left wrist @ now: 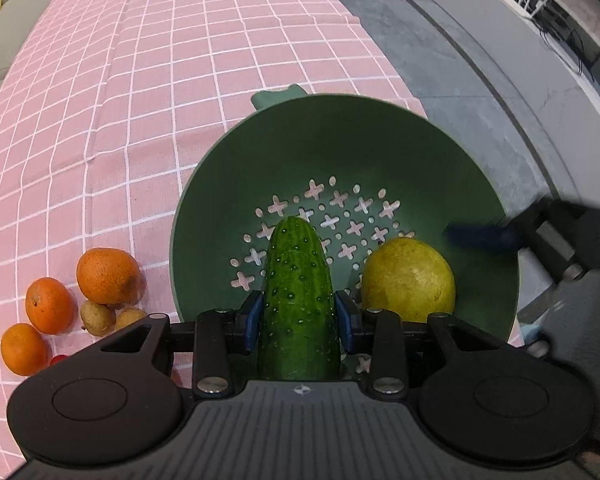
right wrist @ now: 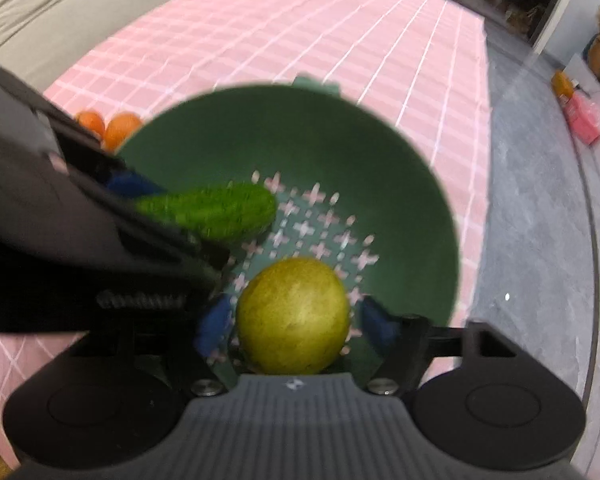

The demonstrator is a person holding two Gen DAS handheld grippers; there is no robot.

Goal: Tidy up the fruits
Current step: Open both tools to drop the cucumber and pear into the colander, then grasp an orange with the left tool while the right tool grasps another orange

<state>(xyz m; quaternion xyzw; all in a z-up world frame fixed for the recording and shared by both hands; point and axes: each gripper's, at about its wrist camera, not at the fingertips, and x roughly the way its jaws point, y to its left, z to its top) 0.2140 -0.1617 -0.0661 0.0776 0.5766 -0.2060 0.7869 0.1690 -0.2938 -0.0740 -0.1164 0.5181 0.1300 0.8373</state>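
Left tongs [left wrist: 299, 316] clamping cucumber [left wrist: 298, 300] over colander [left wrist: 284, 144].

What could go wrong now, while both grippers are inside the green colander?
1. The left gripper holds the cucumber above the colander; released here, it may roll against the pear.
2. The right gripper stands open around the pear; the two grippers are close and might collide.

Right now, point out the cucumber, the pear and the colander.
cucumber [left wrist: 298, 280]: left wrist view, middle of its bumpy skin.
pear [right wrist: 293, 316]: right wrist view, centre of its face.
colander [left wrist: 320, 136]: left wrist view, far inner wall.
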